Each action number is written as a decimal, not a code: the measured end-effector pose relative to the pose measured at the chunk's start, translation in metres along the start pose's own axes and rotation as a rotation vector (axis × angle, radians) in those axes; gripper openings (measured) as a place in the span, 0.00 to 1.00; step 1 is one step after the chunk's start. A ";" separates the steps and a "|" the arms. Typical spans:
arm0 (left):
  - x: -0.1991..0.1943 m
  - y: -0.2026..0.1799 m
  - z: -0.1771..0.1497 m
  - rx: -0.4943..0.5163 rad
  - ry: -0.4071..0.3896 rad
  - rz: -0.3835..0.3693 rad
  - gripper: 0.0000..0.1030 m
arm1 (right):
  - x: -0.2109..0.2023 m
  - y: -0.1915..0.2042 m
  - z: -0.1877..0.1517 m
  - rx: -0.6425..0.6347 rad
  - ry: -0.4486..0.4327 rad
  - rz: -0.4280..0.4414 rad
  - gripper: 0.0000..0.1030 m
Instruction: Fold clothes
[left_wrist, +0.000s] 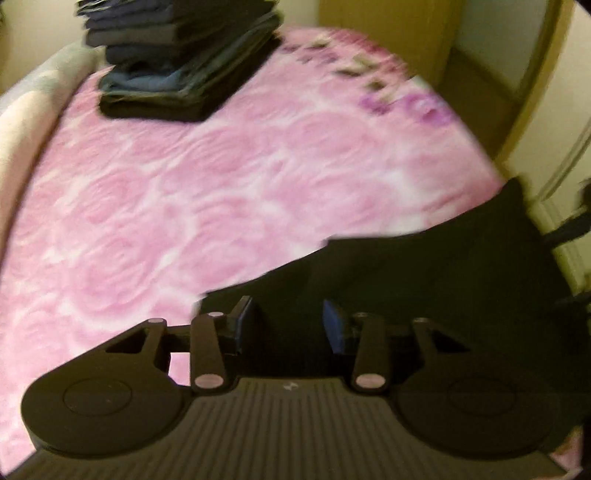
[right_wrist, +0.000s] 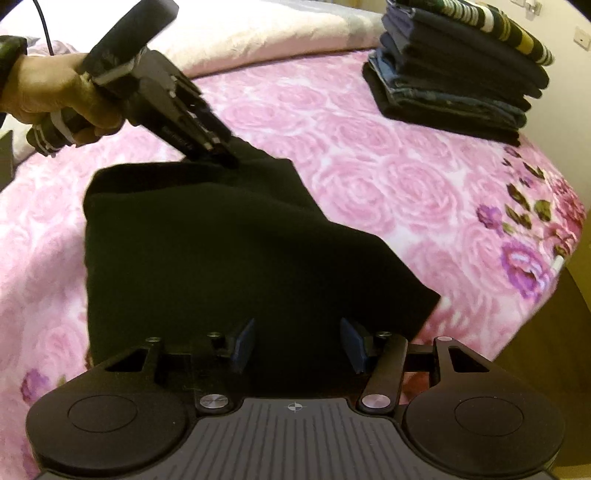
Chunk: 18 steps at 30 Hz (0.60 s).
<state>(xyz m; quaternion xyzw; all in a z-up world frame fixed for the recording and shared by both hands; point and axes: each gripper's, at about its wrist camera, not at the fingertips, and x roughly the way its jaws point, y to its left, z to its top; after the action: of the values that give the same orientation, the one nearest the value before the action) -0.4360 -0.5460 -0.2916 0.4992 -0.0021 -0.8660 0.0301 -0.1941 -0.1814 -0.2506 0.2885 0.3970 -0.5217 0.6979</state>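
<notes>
A: Pink rose blanket (right_wrist: 369, 155) on the bed, folded stack (right_wrist: 454, 77) far corner, wood panel beyond.

B: And the black garment (right_wrist: 229, 251)?

A: Mid-bed. My left gripper (right_wrist: 225, 157) sits at its far edge, jaws part-open; whether it's pinching, can't tell. My right gripper (right_wrist: 297, 345) gapes over the near edge. I'd grab both corners evenly, then fold.

A bed takes up most of both views, spread with a pink rose-patterned blanket (right_wrist: 369, 155) that carries purple flowers and dark leaves along one edge. A pale cream cover (right_wrist: 258, 40) lies across its far end. Beyond the bed stand cream walls (left_wrist: 491, 33) and yellow-brown wooden panelling (left_wrist: 388, 29), all under warm indoor light.
</notes>
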 end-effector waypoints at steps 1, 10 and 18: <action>0.005 -0.007 0.003 0.034 0.006 -0.011 0.36 | 0.004 0.000 0.000 -0.003 0.002 0.005 0.53; 0.053 0.002 0.022 0.094 0.051 0.121 0.41 | 0.011 -0.020 -0.017 0.035 0.040 -0.036 0.53; 0.018 0.030 0.019 -0.027 0.032 0.121 0.34 | -0.005 -0.005 0.008 0.000 -0.033 -0.010 0.53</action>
<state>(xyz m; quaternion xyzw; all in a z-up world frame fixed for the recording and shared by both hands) -0.4596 -0.5772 -0.2963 0.5117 -0.0199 -0.8543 0.0892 -0.1976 -0.1868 -0.2426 0.2778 0.3868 -0.5297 0.7019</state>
